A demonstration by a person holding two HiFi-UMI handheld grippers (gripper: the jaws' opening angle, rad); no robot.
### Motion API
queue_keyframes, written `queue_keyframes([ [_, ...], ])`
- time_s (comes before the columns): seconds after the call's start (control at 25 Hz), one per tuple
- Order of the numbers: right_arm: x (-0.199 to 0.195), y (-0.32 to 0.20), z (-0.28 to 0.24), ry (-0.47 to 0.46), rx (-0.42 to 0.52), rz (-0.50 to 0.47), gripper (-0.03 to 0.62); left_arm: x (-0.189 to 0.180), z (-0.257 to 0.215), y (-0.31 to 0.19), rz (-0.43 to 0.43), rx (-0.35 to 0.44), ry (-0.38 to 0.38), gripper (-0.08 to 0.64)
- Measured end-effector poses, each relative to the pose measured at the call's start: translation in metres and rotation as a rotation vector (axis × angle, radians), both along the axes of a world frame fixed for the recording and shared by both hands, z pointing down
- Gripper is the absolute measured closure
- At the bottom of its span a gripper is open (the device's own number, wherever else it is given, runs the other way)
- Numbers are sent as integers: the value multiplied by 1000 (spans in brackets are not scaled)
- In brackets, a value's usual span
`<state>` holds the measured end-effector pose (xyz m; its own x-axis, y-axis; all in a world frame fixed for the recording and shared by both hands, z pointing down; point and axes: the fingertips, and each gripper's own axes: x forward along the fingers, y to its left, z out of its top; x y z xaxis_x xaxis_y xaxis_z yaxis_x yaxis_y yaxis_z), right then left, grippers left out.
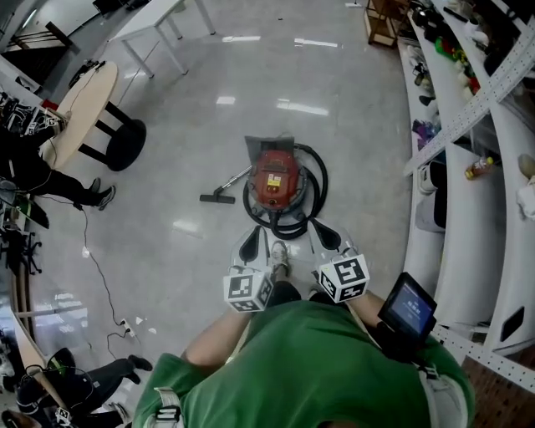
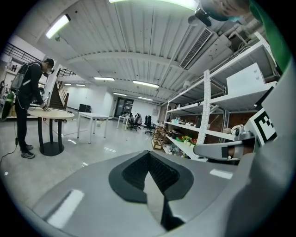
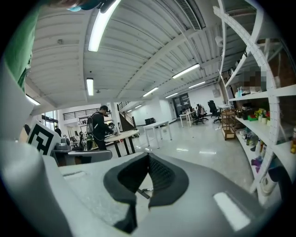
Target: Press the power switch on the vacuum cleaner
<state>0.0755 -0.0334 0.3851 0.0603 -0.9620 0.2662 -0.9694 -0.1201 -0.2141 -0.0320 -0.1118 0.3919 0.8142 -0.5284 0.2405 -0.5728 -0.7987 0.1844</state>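
A red canister vacuum cleaner [image 1: 277,178] sits on the grey floor straight ahead, its black hose [image 1: 311,199] looped around it and its floor nozzle [image 1: 217,198] lying to its left. My left gripper [image 1: 254,232] and right gripper [image 1: 318,223] are held side by side close to my body, short of the vacuum and apart from it. Both point level across the room, so neither gripper view shows the vacuum. The left gripper [image 2: 149,153] has its tips together with nothing between them. The right gripper [image 3: 149,155] is likewise shut and empty.
White shelving [image 1: 468,167] loaded with small items runs down the right side. A round wooden table [image 1: 88,100] on a black base stands at the left, with a person [image 1: 50,180] beside it. A white table [image 1: 150,21] stands far back. A cable [image 1: 100,276] trails over the floor at left.
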Motion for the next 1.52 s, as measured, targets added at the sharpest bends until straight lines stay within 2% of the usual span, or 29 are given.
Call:
queue_keyframes([
  [0.56, 32, -97, 41, -32, -128, 47, 591, 34, 55, -102, 43, -111, -77, 552],
  [0.92, 43, -140, 74, -70, -218, 88, 591, 52, 89, -143, 88, -203, -115, 552],
  [1.28, 49, -176, 125, -102, -315, 92, 591, 65, 140, -177, 127, -265, -205, 552],
  [1.52, 54, -197, 150, -101, -344, 96, 591, 65, 168, -196, 135, -266, -251, 552],
])
